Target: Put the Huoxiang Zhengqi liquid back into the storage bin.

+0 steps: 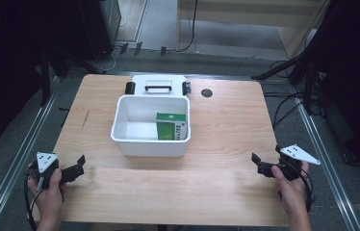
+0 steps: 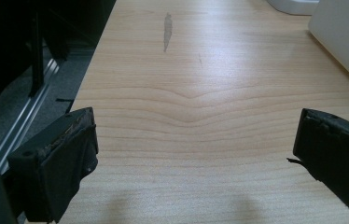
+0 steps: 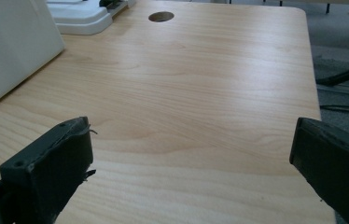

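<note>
carton (image 1: 172, 126) stands in bin (image 1: 125, 139), worktop (image 1: 226, 125) centre, bin's 3 o'clock side | I judge it light, thin-walled, dents easily; take by its two broad faces | left gripper (image 1: 74, 169) at 8, right gripper (image 1: 261, 166) at 4, both jaws apart, empty

You are working in a lab or studio recording space, not a home. Your wooden table (image 1: 226, 192) stands on grey carpet (image 1: 159, 57) between metal floor rails (image 1: 21, 144), with black stand legs (image 1: 284, 65) and loose cables (image 1: 284, 108) off its far right corner and dark curtains (image 1: 5, 57) at both sides.
</note>
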The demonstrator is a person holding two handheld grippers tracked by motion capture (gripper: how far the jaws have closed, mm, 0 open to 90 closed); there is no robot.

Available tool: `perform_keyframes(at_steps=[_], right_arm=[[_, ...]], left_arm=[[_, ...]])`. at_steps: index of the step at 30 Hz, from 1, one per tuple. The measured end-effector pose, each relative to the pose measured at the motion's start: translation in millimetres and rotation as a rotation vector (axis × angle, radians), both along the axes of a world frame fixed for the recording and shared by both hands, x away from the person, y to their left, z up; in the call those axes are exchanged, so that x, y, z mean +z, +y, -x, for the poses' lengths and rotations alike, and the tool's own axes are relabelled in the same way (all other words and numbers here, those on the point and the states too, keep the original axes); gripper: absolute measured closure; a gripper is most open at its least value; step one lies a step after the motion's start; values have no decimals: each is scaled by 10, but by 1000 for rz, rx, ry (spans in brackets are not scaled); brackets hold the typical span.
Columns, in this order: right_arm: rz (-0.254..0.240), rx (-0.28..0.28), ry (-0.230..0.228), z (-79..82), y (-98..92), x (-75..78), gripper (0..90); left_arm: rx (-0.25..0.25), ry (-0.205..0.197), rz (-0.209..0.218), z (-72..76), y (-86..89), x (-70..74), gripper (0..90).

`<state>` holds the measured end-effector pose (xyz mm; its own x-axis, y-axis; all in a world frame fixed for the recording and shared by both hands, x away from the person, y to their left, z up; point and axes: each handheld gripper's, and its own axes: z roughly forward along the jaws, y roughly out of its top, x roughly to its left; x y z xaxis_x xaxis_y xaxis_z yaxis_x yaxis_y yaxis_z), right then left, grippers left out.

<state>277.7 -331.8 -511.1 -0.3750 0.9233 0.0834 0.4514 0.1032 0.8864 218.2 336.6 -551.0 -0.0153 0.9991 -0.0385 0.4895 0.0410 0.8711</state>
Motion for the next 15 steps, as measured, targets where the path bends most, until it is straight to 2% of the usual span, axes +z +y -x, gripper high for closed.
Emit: perform_keyframes(at_steps=[1,4,9,15], right_arm=[[3,-11,4,67,-53,-23,0],[8,-16,6,134,-101,-58,0],[7,-33,26,319,-230,-204,0],[8,-41,33,432,-324,-270,0]], left_arm=[[-2,-1,0,0,0,0,7],[-1,0,4,-2,-1,0,7],[-2,-4,9,0,2,-1,8],[-2,1,5,-1,0,0,7]])
